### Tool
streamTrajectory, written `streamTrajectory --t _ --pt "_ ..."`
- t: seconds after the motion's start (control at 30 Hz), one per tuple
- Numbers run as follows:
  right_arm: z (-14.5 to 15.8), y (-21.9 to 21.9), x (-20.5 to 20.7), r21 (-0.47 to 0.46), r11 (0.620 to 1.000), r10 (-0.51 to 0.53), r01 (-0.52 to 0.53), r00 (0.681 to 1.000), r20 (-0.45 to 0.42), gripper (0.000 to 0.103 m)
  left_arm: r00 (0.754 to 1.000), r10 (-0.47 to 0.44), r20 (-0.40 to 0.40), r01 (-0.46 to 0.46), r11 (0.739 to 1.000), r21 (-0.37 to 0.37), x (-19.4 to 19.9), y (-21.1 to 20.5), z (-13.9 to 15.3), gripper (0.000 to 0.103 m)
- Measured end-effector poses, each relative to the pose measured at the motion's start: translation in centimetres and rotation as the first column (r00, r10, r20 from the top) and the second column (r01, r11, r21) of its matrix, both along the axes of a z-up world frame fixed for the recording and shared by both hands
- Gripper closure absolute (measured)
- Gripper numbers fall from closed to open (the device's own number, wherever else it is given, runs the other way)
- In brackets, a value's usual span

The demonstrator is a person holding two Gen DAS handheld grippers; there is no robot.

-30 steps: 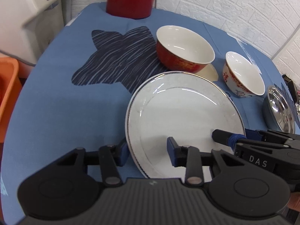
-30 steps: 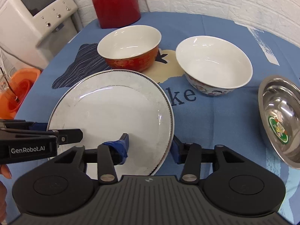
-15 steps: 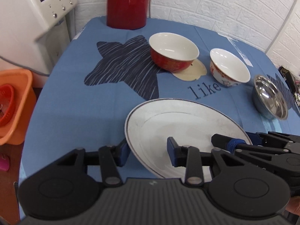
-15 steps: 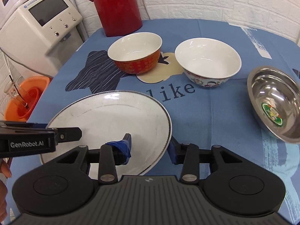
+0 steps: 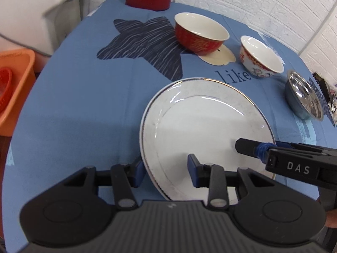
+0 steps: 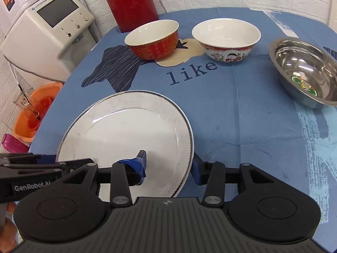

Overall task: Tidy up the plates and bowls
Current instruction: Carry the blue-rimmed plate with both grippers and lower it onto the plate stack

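A large white plate [image 5: 202, 126] [image 6: 130, 132] with a dark beaded rim is held over the near part of the blue table. My left gripper [image 5: 166, 169] is shut on its left rim. My right gripper [image 6: 169, 167] is shut on its right rim and shows in the left wrist view [image 5: 252, 148]. Behind the plate stand a red bowl [image 5: 200, 33] [image 6: 153, 40], a white patterned bowl [image 5: 261, 58] [image 6: 227, 40] and a steel bowl [image 5: 303, 97] [image 6: 305, 71], all upright and empty.
A red thermos [image 6: 130, 2] stands at the table's back edge. A white appliance [image 6: 48, 29] stands off the table to the left, with an orange basin [image 5: 12, 84] [image 6: 33, 113] below it. A white brick wall [image 5: 263, 10] runs behind.
Both grippers have kept hold of the plate and drawn it back toward me, away from the bowls. It now sits nearer the table's front edge.
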State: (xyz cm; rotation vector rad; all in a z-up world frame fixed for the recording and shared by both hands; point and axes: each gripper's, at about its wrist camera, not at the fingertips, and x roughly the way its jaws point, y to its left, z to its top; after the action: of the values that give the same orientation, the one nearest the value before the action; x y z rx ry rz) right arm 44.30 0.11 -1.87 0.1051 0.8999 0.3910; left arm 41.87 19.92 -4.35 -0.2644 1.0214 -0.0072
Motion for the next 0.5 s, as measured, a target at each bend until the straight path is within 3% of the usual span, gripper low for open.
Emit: streamTrajectory --t 0.4,0.5 --pt "0.3 1.2 3.0 -0.02 0.999 0.034 -0.034 0.999 -0.004 0.056 1.0 -0.021 0.005 0.021 0.999 -0.036 1.7 0.7 0.0 0.068" --pt "0.4 1.9 3.0 -0.063 0.997 0.051 -0.051 0.999 -0.001 0.053 1.0 -0.007 0.0 0.007 1.0 0.008 1.7 0.8 0.0 0.086"
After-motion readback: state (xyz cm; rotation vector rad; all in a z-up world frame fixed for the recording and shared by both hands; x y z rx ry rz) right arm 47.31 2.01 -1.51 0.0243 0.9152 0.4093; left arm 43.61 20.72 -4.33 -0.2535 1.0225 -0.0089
